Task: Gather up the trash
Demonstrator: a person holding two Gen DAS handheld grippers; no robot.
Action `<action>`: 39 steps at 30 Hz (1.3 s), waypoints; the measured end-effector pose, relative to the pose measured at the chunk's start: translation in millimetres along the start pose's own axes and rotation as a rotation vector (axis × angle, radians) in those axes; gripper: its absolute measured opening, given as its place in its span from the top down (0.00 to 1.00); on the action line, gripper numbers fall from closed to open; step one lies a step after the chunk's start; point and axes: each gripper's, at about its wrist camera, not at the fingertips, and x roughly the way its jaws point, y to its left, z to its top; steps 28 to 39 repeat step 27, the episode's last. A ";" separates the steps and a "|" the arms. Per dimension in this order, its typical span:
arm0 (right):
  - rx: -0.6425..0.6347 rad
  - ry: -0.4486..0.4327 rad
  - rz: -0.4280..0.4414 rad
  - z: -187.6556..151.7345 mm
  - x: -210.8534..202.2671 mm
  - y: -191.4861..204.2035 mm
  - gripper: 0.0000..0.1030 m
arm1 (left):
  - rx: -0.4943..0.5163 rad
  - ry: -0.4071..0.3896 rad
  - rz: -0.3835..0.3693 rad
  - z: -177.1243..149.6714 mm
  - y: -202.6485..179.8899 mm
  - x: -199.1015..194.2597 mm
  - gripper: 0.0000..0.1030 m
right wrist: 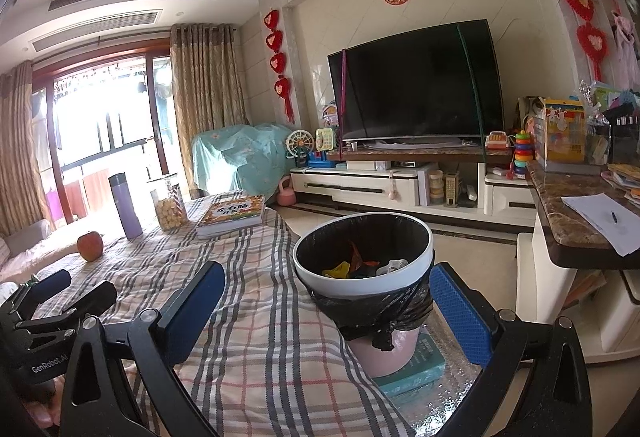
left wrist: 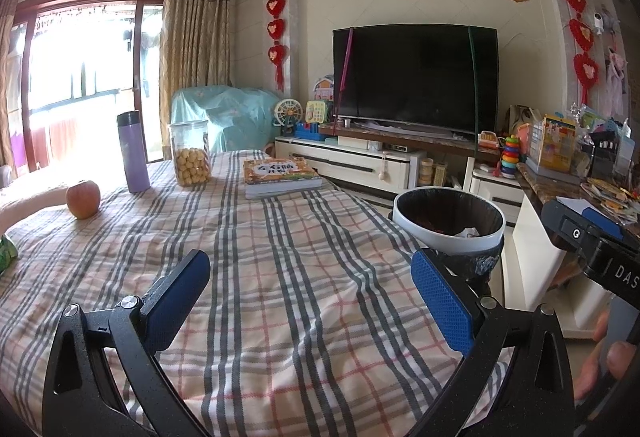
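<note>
A round bin with a white rim and black liner stands at the table's right edge; it holds several bits of trash. It also shows in the left wrist view. My right gripper is open and empty, fingers on either side of the bin, just in front of it. My left gripper is open and empty above the plaid cloth. A green wrapper peeks in at the far left edge.
On the plaid table stand an apple, a purple flask, a jar of biscuits and stacked books. A TV stand and a marble counter with papers lie beyond and right.
</note>
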 end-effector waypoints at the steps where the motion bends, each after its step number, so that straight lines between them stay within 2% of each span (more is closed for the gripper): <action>1: 0.001 0.000 0.001 -0.1 0.0 0.0 0.00 | 0.000 0.000 0.000 0.0 0.0 0.0 0.00; 16: 0.017 0.014 0.017 0.5 4.2 0.2 0.00 | 0.022 0.011 -0.009 -3.9 -1.3 3.9 0.00; 39: 0.024 0.040 0.032 2.3 15.6 1.5 0.00 | -0.002 0.027 0.002 -2.2 4.2 10.1 0.00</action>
